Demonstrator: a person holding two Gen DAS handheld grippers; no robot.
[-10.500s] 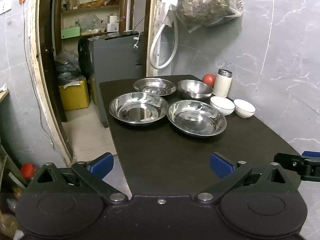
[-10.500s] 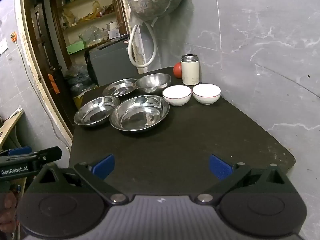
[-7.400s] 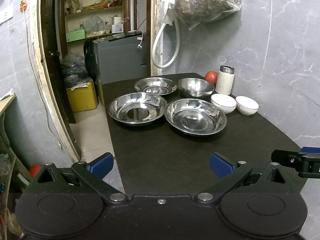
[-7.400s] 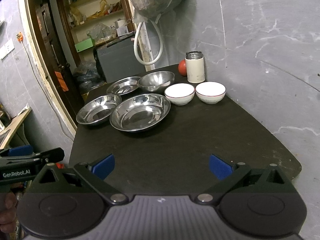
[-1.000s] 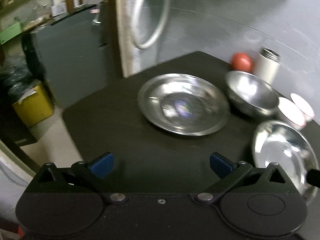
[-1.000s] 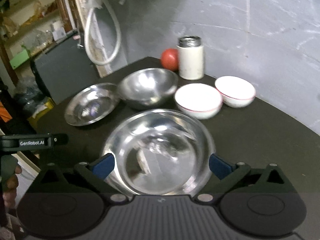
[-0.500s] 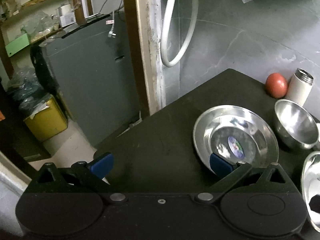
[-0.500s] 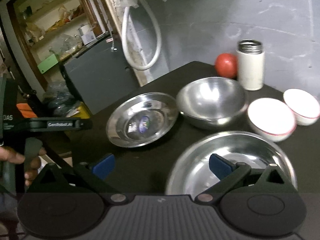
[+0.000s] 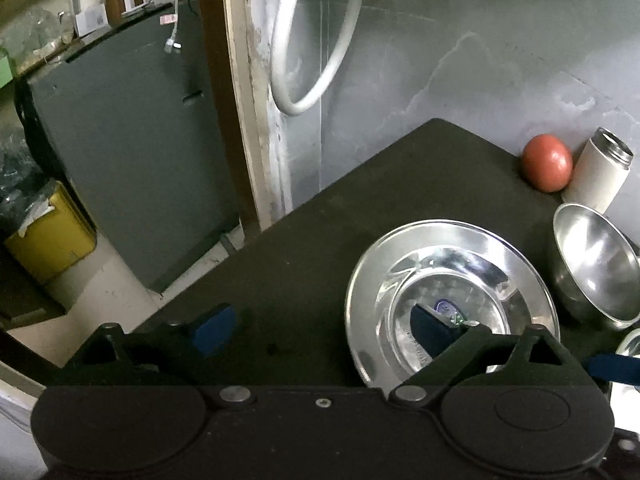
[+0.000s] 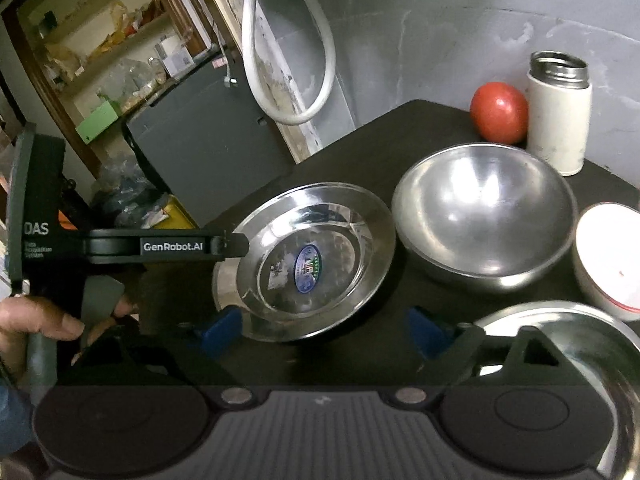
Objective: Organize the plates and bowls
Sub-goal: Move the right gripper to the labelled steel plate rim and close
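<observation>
Grippers over the steel dishes on the tabletop (image 9: pixel 312 248).
Left wrist: our left hand-held gripper (image 9: pixel 322 326) is spread, right finger over the stickered plate (image 9: pixel 448 276). Right wrist: our right hand-held gripper (image 10: pixel 324 330) is spread, empty, plate (image 10: pixel 308 260) just ahead, steel bowl (image 10: pixel 484 216) beside it.

Both views are taken from low over the black table (image 9: pixel 320 248), looking forward and down. The shallow stickered steel plate (image 9: pixel 448 304) (image 10: pixel 308 260), deep steel bowl (image 9: pixel 596 264) (image 10: pixel 484 212) and red tomato (image 9: pixel 546 168) (image 10: pixel 498 112) are shared, seen close from the near side; the right view is set further right.
</observation>
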